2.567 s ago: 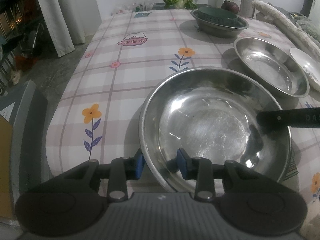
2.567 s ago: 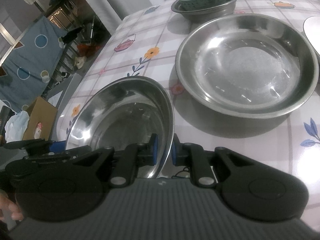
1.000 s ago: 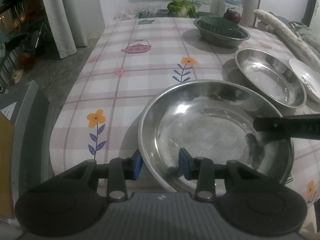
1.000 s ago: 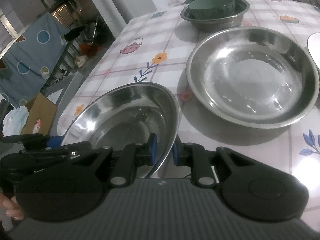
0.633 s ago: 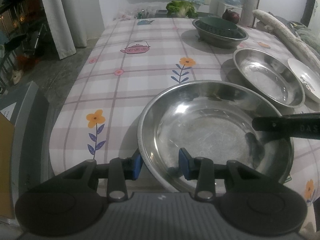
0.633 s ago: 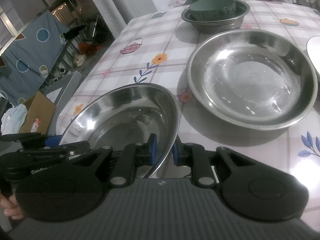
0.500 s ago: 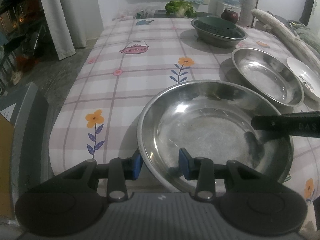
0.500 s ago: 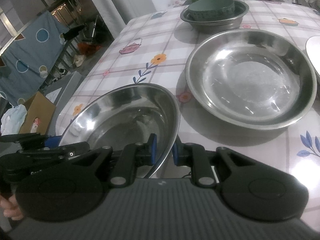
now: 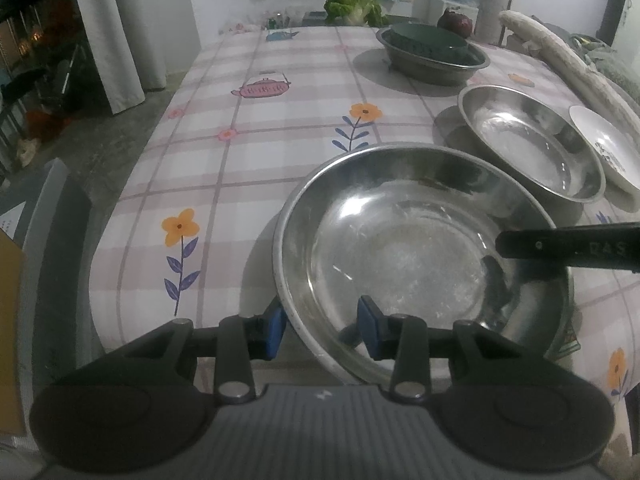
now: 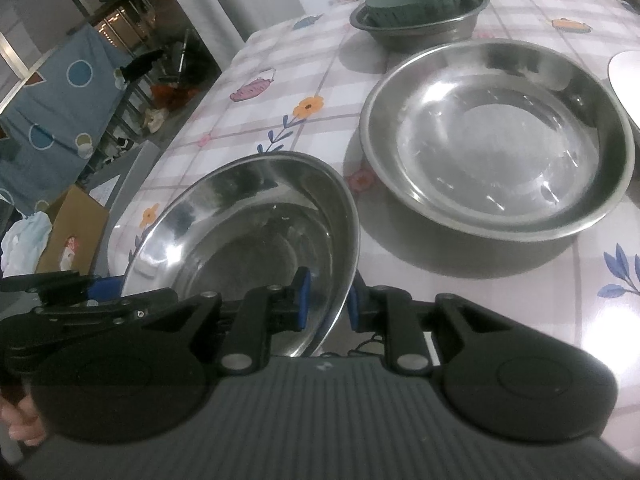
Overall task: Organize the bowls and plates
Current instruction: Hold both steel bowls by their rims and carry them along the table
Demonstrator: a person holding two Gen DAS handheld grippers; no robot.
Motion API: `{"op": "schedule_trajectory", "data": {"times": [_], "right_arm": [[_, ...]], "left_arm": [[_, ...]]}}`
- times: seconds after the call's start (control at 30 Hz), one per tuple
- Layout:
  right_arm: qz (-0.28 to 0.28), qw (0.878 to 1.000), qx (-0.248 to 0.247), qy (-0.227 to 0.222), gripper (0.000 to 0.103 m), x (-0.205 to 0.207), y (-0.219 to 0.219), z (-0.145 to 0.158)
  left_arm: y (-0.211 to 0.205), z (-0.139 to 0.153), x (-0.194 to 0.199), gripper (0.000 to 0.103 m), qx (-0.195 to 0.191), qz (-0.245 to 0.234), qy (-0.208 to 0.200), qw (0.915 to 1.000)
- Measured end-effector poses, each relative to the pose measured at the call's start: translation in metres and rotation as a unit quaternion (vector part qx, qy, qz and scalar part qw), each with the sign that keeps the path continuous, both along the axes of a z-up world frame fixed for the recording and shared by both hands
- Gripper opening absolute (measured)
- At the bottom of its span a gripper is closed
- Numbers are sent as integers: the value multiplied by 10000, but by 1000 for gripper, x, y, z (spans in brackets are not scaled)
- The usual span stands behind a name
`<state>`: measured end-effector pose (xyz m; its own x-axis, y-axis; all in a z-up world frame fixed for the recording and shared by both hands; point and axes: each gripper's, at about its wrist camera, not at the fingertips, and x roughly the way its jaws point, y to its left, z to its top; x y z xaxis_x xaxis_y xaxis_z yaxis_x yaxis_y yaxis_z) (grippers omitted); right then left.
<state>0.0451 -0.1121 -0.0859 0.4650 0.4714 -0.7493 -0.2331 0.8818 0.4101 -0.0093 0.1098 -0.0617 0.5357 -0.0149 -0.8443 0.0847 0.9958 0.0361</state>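
Between the earliest frames and the present ones, the held steel bowl (image 9: 420,256) was seen to have been raised slightly and levelled, so that more of the far bench came into view; the grip itself was unchanged.

The bowl was held at two points of its rim. The left gripper (image 9: 320,326) had its jaws straddling the near rim, one blue pad outside and one inside, closed on the metal. The right gripper (image 10: 326,300) was likewise clamped across the opposite rim, and its black finger was visible crossing the bowl in the left wrist view. The bowl was judged to be in carriage just above the near edge of the bench (image 9: 248,168), not yet set down.

The step in hand was taken to be nesting. The second steel bowl (image 10: 496,140), of similar wide, shallow, round form with a rolled rim, lay just beyond on the flowered, glossy cloth. The next move was judged to call for a level forward transfer, centring over that bowl, and a simultaneous release by both jaws; polished steel on steel was expected to slide and ring.

A white plate (image 9: 604,148) lay beside it at the right. Farthest off, a grey basin (image 9: 432,62) held a dark green bowl (image 9: 430,42), with lettuce (image 9: 352,8) behind.
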Motion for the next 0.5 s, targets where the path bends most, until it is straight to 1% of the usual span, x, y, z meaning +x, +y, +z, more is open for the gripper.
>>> {"op": "schedule_trajectory", "data": {"times": [0.2,0.5], "right_arm": [[-15,10000,36,30,20,1,0,-3],[10,10000,9,44,20,2,0,-3]], "left_arm": [[-3,-3,-1,39,125,-24,57,9999],[-14,-5,-1,44,488,-39,93,9988]]}}
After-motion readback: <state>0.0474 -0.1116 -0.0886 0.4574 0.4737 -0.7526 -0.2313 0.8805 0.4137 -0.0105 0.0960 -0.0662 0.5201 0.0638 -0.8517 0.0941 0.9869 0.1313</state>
